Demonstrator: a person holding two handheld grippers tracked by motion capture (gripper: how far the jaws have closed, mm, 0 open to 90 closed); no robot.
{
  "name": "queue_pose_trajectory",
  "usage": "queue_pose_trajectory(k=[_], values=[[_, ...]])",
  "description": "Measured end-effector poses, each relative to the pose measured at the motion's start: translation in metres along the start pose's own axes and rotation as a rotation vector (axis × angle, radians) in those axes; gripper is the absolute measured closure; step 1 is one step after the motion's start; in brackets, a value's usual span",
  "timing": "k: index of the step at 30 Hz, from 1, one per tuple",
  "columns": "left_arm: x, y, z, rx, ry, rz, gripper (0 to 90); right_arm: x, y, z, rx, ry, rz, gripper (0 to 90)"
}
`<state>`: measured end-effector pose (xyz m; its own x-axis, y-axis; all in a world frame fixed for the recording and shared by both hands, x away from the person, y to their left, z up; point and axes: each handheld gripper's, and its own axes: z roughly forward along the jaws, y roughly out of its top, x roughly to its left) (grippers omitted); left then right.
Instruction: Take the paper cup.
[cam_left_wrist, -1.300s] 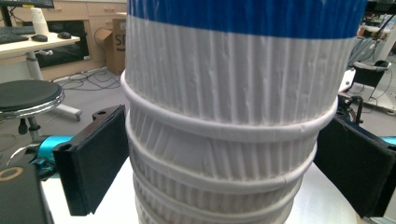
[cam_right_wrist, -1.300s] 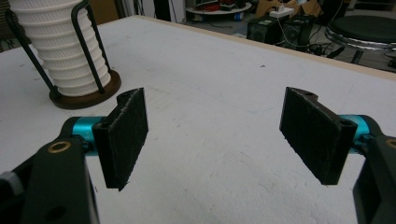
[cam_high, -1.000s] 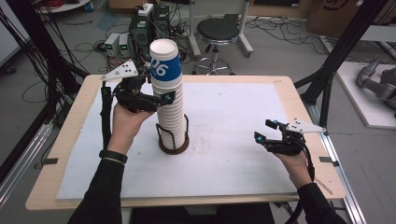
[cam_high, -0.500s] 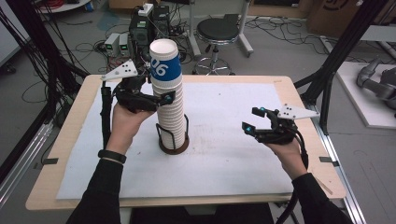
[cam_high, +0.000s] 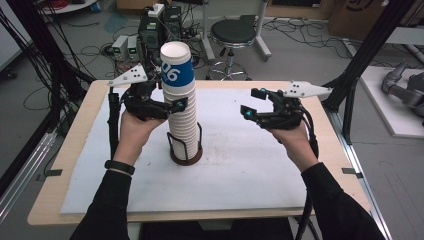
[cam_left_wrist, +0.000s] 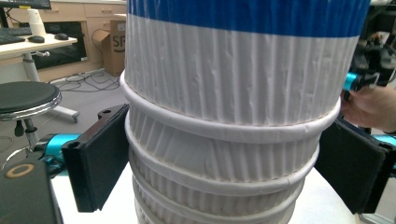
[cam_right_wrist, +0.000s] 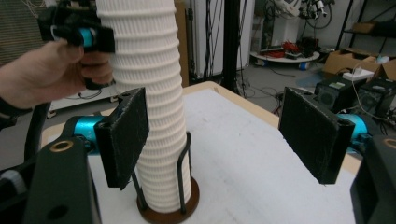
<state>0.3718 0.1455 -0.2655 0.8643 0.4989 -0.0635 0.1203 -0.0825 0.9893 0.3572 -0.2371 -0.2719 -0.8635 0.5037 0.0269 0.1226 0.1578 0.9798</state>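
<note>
1. Here the table (cam_high: 75, 165) carries a white mat, and on it, left of centre, a dark wire holder (cam_high: 186, 150) with a round base.
2. In the holder stands a tall cup stack (cam_high: 181, 117), upright with a slight lean; the top cup (cam_high: 177, 65) has a blue band.
3. The left tongs (cam_high: 165, 102) straddle the stack just below that band. In the left gripper view the pads (cam_left_wrist: 100, 156) sit at the ribbed wall on both sides, spread as wide as the cups; they look closed on the stack, steadying it.
4. The right tongs (cam_high: 255, 102) hang in the air to the right, well apart from the stack. Their jaws have just been closing, stand partly open, and hold nothing.
5. To do this well, I judge: keep the left grip light so the paper does not crush; bring the right tongs level to the top cup, close on the band above the left pads, and lift straight up.
</note>
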Motion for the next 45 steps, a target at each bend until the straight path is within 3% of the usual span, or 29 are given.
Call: queue_pose_trajectory(k=[11, 17, 25, 30, 45], values=[[0.0, 0.001, 0.0, 0.006, -0.003, 0.0, 10.5, 0.007, 0.056, 0.032, -0.02, 0.058, -0.04, 25.0], [0.0, 0.001, 0.0, 0.006, -0.004, -0.002, 10.4, 0.011, 0.076, 0.043, -0.046, 0.1, -0.034, 25.0], [0.001, 0.001, 0.001, 0.006, -0.002, 0.001, 10.5, 0.026, 0.113, 0.072, -0.053, 0.178, -0.039, 24.9], [0.001, 0.001, 0.001, 0.007, -0.004, 0.001, 10.5, 0.034, 0.124, 0.086, -0.035, 0.192, -0.06, 24.9], [0.0, 0.001, 0.001, 0.009, -0.003, 0.001, 10.5, 0.039, 0.137, 0.114, -0.033, 0.228, 0.005, 24.9]])
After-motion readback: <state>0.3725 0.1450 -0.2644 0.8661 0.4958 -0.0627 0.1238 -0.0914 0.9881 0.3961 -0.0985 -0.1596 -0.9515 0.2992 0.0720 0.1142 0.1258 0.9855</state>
